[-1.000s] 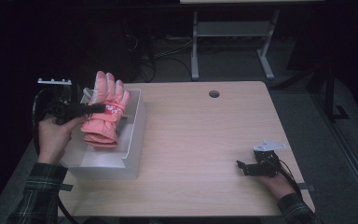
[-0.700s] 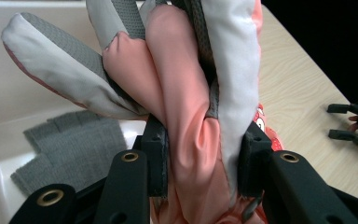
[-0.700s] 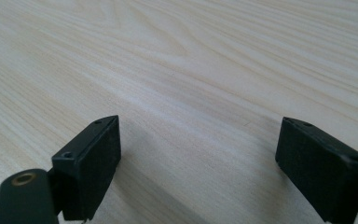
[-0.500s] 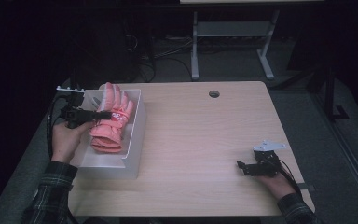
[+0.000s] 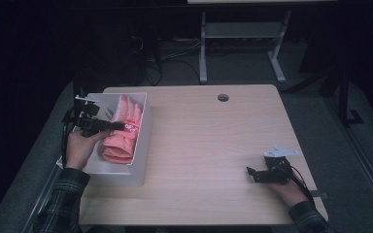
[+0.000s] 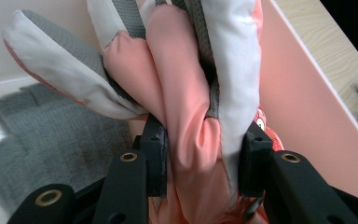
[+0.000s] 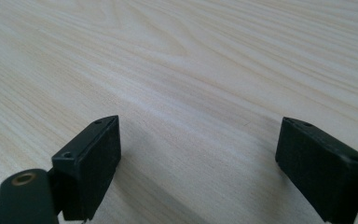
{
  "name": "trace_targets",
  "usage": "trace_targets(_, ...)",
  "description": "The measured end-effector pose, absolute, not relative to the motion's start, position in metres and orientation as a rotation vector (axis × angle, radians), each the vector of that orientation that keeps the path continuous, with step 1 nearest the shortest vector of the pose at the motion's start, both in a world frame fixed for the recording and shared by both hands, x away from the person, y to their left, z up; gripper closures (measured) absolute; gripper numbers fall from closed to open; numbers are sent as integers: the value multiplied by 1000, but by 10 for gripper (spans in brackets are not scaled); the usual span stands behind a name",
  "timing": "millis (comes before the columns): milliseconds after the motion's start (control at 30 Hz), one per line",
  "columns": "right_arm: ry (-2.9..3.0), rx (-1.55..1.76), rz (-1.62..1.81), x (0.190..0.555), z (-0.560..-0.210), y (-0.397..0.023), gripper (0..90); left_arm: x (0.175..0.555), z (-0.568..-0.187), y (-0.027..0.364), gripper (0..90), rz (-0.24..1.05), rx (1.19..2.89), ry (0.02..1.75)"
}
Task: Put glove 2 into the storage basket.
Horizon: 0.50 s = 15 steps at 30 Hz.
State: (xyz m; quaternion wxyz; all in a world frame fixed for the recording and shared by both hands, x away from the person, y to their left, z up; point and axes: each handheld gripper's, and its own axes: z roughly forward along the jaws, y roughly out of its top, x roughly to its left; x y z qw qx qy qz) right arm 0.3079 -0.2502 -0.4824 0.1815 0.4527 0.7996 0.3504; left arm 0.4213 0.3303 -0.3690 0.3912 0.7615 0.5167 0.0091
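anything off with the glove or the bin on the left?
Nothing damaged or spilled. The pink glove is bunched and creased between the left gripper pads, its fingers lying partly over a grey cloth inside the white bin. The bin overhangs the table at its left edge. The right gripper is open and holds nothing.

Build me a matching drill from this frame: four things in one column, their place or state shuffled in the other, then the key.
Things:
1. left gripper
2. right gripper
3. pink glove
4. grey cloth

Place or state:
A. lies flat on the bottom of the white bin
B. jaws apart over bare table, nothing between them
C. clamped between two black jaws, inside the bin
D. closed on padded fabric, at the table's left side

Pairs: 1-D, 2-B, 3-C, 4-A
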Motion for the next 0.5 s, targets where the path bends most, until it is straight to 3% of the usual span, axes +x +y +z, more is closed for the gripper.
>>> trace_targets(500, 2257, 1279, 989, 308, -482, -250, 135, 434, -403, 330, 599, -91, 1952, 1351)
